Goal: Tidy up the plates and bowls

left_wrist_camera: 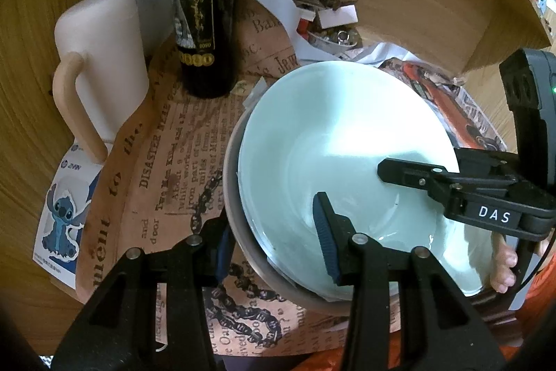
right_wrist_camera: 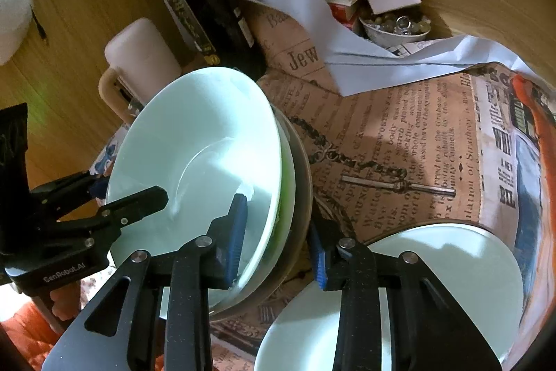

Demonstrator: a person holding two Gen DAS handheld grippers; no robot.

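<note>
Stack: we see a pale green plate (left_wrist_camera: 333, 141) lying tilted on top of a grey bowl (left_wrist_camera: 239, 232); in the right wrist view a brighter green rim (right_wrist_camera: 286, 183) shows between the two.
Left gripper (left_wrist_camera: 274, 235): we straddle the near rim of the stack, one blue pad (left_wrist_camera: 325, 232) inside on the plate, the other finger outside the bowl wall. The jaws are narrow around the rim; we cannot tell whether the pads press on it.
Right gripper (right_wrist_camera: 278, 242): we straddle the stack's opposite rim, one blue pad (right_wrist_camera: 236, 232) on the plate's inner face, the other below the bowl's outer edge. Narrow too; contact is not clear.
Second plate (right_wrist_camera: 451, 273): pale green, flat on the paper, just beside the stack, partly hidden by our right gripper.
Surface: brown newspaper-print paper (left_wrist_camera: 173, 162) spread over a wooden table (left_wrist_camera: 31, 86).
Bottle (left_wrist_camera: 201, 6): dark, upright, behind the stack.
Mug (left_wrist_camera: 100, 65): cream, handled, beside the bottle.
Small bowl (right_wrist_camera: 394, 30): far back, filled with small bits, among loose papers.
Sticker card (left_wrist_camera: 62, 211): cartoon figure, at the paper's left edge.
</note>
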